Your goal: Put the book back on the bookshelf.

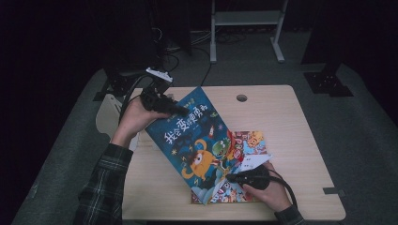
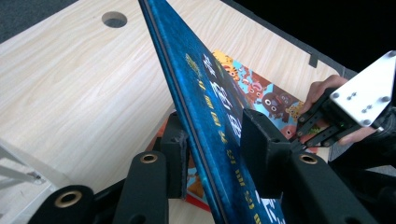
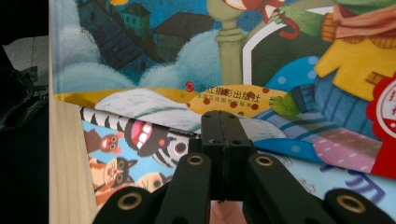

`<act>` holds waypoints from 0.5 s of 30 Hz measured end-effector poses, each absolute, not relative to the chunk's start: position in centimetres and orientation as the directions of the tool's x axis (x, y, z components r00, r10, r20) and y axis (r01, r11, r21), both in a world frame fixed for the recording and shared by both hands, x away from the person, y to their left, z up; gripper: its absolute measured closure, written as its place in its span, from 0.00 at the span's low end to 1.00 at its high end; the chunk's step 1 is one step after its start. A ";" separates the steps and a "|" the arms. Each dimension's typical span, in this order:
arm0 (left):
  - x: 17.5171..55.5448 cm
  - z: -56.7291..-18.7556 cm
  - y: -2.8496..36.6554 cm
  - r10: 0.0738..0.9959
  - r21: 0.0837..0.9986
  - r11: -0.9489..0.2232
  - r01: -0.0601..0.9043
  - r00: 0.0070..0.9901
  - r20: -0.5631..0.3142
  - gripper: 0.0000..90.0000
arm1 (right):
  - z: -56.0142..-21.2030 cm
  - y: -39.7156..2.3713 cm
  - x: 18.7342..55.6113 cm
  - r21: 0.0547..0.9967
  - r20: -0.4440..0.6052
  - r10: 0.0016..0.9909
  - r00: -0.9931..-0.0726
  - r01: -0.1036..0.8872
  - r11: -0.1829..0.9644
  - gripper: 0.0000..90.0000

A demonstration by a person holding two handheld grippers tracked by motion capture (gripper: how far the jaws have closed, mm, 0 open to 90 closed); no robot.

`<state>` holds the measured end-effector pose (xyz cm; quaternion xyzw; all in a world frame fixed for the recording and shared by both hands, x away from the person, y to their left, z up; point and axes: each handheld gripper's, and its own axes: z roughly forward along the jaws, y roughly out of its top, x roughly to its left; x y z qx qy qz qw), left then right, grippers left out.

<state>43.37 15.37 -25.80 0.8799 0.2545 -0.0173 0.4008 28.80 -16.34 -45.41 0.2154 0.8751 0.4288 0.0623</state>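
While my left gripper (image 1: 165, 104) clamps the far upper edge of the blue picture book cover (image 1: 195, 140), its fingers (image 2: 261, 149) sit one on each face of the board, holding it lifted off the bench (image 1: 291, 117). In the left gripper view the cover stands tilted on edge between them, running away from me toward the round hole (image 2: 114, 19) in the bench top. From the high view, the cover's long axis runs diagonally from the far left down to the near edge, title at the upper end, the orange monster (image 1: 202, 161) lower down. Underneath lies a bright cartoon-animal page (image 1: 248, 143), flat on the bench. My right gripper (image 1: 234, 178) rests near the cover's lower edge, its fingers (image 3: 227, 135) pressed together; whether a thin page is pinched between them I cannot tell. A white slip (image 1: 253, 162) shows just beyond that hand. The cover hides most of the page, and my right hand (image 1: 270, 192) covers its near corner.
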 end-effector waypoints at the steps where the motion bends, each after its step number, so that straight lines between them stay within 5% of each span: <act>1: 43.5 -25.5 15.2 0.432 0.696 -0.550 0.461 0.871 -0.236 0.71 | -45.4 -16.2 28.8 0.778 0.077 0.429 -0.900 0.324 0.539 0.99; 15: 43.6 -22.7 14.2 0.420 0.667 -0.579 0.469 0.873 -0.249 0.80 | -45.3 -14.7 29.5 0.778 0.062 0.441 -0.895 0.320 0.540 0.97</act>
